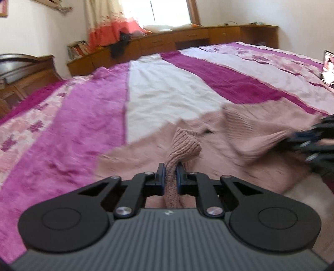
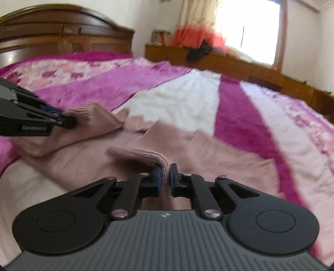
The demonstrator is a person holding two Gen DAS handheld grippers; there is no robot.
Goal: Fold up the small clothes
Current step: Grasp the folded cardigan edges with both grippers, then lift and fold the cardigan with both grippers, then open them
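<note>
A dusty-pink knitted sweater (image 1: pixel 250 146) lies on a magenta, pink and white striped bedspread (image 1: pixel 167 89), wooden headboard (image 2: pixel 62 35) far left. Both the left gripper (image 1: pixel 170 174) and right gripper (image 2: pixel 165 175) are clamped on its ribbed edges. The lettering on the left gripper is blurred.

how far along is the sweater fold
Early to mid. Done: the pink knit sweater is laid out on the striped bedspread. In hand: the left gripper and right gripper each pinch a ribbed part of it, both lifted. Left: laying those parts down and folding the body.

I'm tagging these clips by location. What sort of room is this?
A bedroom, most likely: a large bed under a pink and magenta bedspread, a carved wooden headboard, and a curtained window above low wooden cabinets.
</note>
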